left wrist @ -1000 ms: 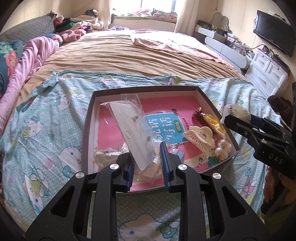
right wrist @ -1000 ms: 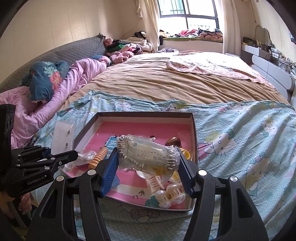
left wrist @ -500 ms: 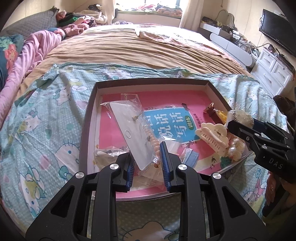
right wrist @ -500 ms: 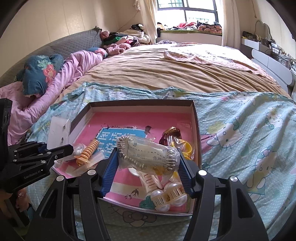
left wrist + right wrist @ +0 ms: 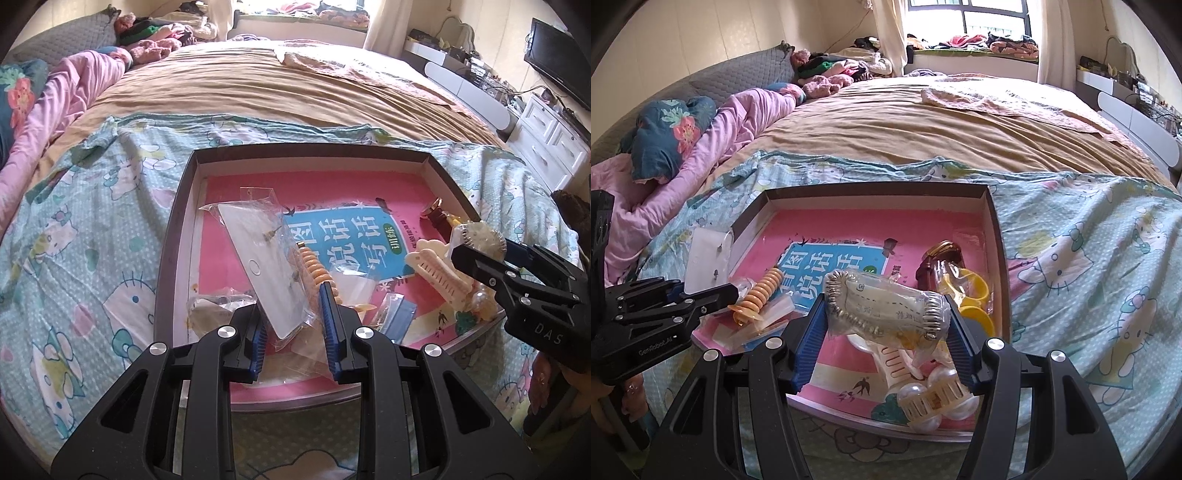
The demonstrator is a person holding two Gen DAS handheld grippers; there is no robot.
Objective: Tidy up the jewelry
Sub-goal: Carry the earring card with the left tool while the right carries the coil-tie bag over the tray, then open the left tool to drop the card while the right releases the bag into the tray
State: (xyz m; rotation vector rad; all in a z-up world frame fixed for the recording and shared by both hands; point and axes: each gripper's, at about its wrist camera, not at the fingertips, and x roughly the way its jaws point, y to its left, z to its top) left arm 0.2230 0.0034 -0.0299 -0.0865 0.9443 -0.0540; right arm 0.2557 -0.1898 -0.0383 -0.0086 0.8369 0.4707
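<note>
Clear plastic wraps both held pieces. The earring card [image 5: 271, 275] is a white, flat rectangle inside a crinkled sleeve, with two small studs pinned to its face and a round punched hole between them. It stands tilted, its lower corner pinched between the blue pads of the left gripper [image 5: 293, 325], whose jaws are nearly closed on it; the rest of the card leans up and away over the near left part of the tray [image 5: 177, 236]. In the right wrist view the same card [image 5: 709, 258] shows above the tray's left wall.

The bracelet bag [image 5: 886, 308] is a puffy clear pouch holding a loop of silvery beads around a printed paper slip. It lies crosswise between the pads of the right gripper [image 5: 884, 332], which press on its two ends with the jaws about half open, above the tray's near right corner.

Below both grippers the dark-walled tray rests on a cartoon-print sheet [image 5: 92, 229] and holds a pink book [image 5: 354, 236]. On the book lie an orange spiral tie [image 5: 761, 291], a cream claw clip [image 5: 437, 271], a pearl clip [image 5: 938, 400], yellow rings [image 5: 975, 291] and a brown-gold piece [image 5: 940, 256] by the right wall.
</note>
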